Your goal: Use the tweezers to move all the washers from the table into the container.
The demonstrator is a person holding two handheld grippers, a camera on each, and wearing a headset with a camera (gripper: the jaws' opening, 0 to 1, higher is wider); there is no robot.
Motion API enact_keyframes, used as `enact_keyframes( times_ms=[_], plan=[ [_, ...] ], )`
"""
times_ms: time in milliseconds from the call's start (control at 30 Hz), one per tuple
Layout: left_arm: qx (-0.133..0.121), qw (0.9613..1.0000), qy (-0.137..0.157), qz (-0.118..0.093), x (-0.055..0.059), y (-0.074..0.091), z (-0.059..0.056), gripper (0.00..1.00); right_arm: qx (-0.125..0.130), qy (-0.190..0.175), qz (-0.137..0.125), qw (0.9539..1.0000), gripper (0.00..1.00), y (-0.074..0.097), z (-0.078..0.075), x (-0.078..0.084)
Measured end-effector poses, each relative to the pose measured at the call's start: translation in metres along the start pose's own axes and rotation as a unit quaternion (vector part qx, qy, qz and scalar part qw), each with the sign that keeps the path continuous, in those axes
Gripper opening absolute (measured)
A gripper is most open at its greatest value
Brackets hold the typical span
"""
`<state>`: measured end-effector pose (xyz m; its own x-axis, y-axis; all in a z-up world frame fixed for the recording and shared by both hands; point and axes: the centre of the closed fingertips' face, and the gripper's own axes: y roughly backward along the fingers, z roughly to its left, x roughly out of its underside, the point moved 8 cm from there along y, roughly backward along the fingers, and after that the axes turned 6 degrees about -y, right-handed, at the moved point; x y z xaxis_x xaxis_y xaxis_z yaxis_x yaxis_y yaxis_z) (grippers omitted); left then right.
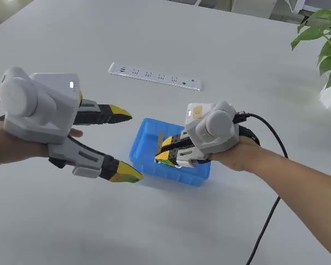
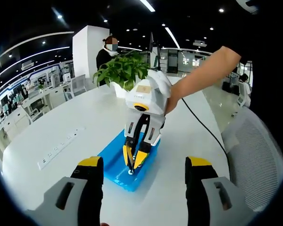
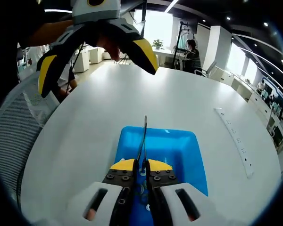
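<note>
The right gripper (image 1: 164,152) is clamping the tweezers (image 3: 144,136) between narrow fingers, pointing them down into the blue container (image 1: 145,138) near the desk's (image 1: 71,221) middle. The left gripper (image 1: 125,144) is hovering just left of the container, fingers spread wide.

The bin (image 1: 146,142) sits on the bench (image 1: 71,221). The power strip (image 1: 154,76) lies behind it, the plant (image 1: 325,47) far right.
</note>
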<state>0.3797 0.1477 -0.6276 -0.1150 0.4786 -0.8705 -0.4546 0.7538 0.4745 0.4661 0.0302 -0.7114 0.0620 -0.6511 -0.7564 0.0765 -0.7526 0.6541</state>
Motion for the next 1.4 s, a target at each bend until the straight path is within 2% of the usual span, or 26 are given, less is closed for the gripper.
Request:
enact_keyframes(
  times_ms=[133,233,400,633,933,1100,1400],
  plan=[
    [0.01,0.9999,-0.011,0.003,-0.004,-0.007,0.008,0.59,-0.001,0.002,0.002,1.0,0.09,0.0,0.0,-0.001],
    [0.014,0.9994,-0.028,0.012,-0.006,-0.014,0.015,0.47,-0.001,0.001,0.001,1.0,0.09,0.0,-0.001,0.0],
    [0.02,0.9987,-0.041,0.025,-0.006,-0.023,0.024,0.31,0.0,0.001,0.001,1.0,0.09,0.0,0.0,0.0],
    [0.035,0.9978,-0.047,0.031,-0.005,-0.035,0.032,0.24,-0.001,0.006,0.004,1.0,0.09,0.001,0.0,0.0],
    [0.071,0.9947,-0.059,0.045,-0.002,-0.05,0.032,0.13,-0.003,0.019,0.01,0.9998,0.09,0.001,0.001,-0.001],
    [0.076,0.9937,-0.066,0.05,0.0,-0.053,0.033,0.06,-0.005,0.027,0.013,0.9995,0.09,0.0,0.002,-0.001],
    [0.08,0.9932,-0.072,0.046,-0.001,-0.055,0.034,0.05,-0.002,0.038,0.018,0.9991,0.1,0.001,0.001,-0.001]
  ],
)
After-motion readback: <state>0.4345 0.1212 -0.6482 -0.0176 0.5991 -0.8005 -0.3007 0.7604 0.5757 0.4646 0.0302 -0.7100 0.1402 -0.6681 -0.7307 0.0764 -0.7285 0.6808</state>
